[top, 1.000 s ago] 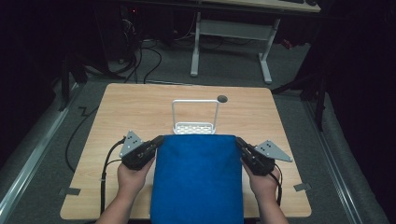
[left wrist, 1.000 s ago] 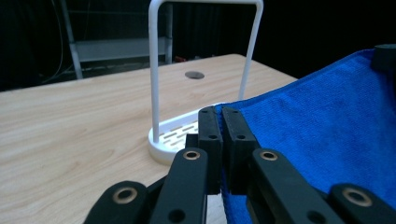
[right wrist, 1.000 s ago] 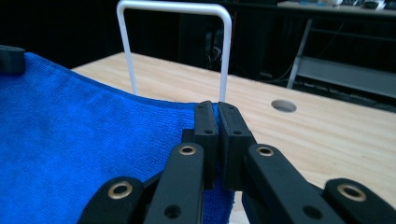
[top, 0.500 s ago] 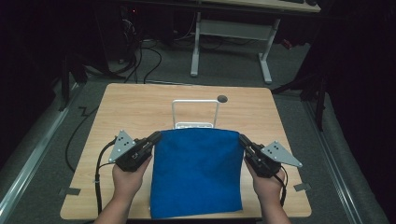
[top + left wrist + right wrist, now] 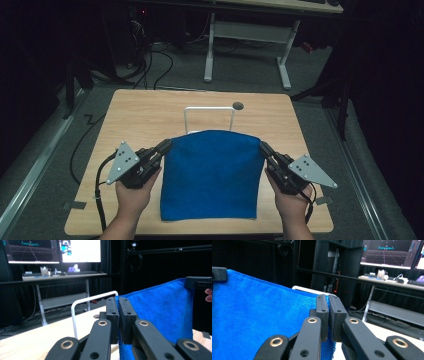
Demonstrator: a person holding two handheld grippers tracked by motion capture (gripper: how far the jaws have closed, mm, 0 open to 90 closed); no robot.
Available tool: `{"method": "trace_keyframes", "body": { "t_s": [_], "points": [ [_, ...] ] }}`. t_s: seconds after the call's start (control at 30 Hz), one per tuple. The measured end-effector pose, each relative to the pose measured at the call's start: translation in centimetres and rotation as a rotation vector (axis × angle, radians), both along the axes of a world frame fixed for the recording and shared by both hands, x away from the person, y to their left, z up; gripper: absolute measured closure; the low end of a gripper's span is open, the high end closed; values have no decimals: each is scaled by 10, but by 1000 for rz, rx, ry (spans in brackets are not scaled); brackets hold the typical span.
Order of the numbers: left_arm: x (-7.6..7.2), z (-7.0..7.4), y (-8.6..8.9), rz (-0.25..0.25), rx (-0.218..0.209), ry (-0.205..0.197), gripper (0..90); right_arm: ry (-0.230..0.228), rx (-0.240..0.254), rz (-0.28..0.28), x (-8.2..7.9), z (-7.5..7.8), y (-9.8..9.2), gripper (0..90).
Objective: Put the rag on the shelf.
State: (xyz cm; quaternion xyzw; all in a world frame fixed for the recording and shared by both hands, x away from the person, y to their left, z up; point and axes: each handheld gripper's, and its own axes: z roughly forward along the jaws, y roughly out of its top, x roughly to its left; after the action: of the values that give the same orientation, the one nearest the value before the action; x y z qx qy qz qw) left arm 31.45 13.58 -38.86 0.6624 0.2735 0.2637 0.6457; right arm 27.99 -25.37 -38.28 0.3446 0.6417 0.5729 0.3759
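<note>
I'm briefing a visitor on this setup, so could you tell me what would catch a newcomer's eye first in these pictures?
The bright blue towel stands out first, stretched like a curtain over the near half of the wooden table. The left gripper and right gripper each pinch one top corner of it. Just behind it stands a white wire rack.

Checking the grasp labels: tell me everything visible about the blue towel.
The blue towel is a plain, fuzzy-looking cloth, roughly rectangular. It is held up by its two top corners, its top edge sagging slightly, the bottom edge reaching the wooden table. The left claw is shut on one corner, the right claw on the other. It hangs in front of a white wire rack.
</note>
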Motion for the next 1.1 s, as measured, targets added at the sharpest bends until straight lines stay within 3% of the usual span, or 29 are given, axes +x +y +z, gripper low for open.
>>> {"method": "trace_keyframes", "body": {
  "t_s": [0.4, 0.67, 0.87, 1.1],
  "points": [
    [-13, 15, 2, -5, -17, -60, 876, -80, 13, 14, -17, 20, 2, 881],
    [-14, 17, 5, -6, -24, -63, 877, -78, 17, 15, -18, 20, 1, 881],
    [-6, 16, 3, -4, -16, -48, 880, -70, 23, 13, -12, 20, 1, 882],
    [13, 26, 4, 6, -9, -31, 882, -54, 22, 5, 3, 25, -1, 882]
  ]
}}
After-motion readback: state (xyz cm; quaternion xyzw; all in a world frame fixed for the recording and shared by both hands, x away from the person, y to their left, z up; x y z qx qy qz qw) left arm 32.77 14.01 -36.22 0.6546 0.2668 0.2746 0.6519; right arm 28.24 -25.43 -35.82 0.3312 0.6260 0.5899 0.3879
